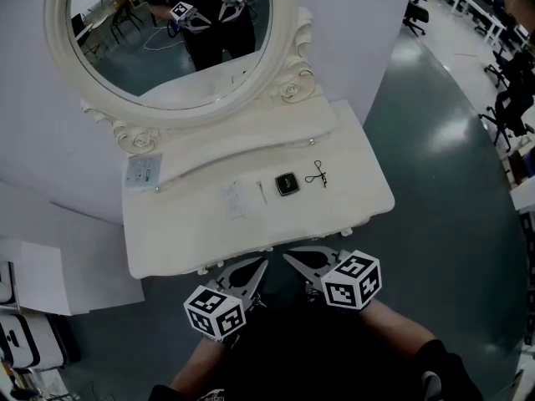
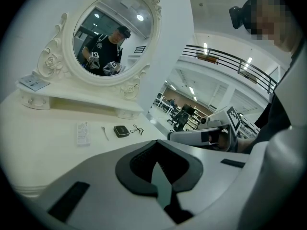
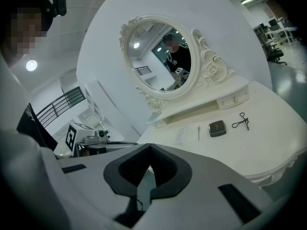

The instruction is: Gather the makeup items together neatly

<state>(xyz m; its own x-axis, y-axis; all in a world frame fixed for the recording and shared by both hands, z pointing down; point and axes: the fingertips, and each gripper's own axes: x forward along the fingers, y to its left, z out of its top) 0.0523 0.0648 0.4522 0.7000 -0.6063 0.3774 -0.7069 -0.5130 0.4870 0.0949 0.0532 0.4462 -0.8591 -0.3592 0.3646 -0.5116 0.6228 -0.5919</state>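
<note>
Four makeup items lie in a row on the white vanity table [image 1: 351,140]: a white sachet [image 1: 235,199], a thin pale stick [image 1: 262,192], a black compact [image 1: 287,184] and a black eyelash curler [image 1: 317,174]. Both gripper views show the same row: sachet [image 2: 83,132], compact [image 2: 121,131], curler [image 3: 241,121]. My left gripper [image 1: 261,262] and right gripper [image 1: 288,257] hover side by side over the table's front edge, short of the items. Both are shut with nothing in their jaws.
An oval mirror [image 1: 171,40] in an ornate white frame stands at the table's back, above a raised shelf with a flat packet [image 1: 144,171]. White boxes [image 1: 33,278] sit on the floor at left. Office chairs [image 1: 510,107] stand far right on the grey floor.
</note>
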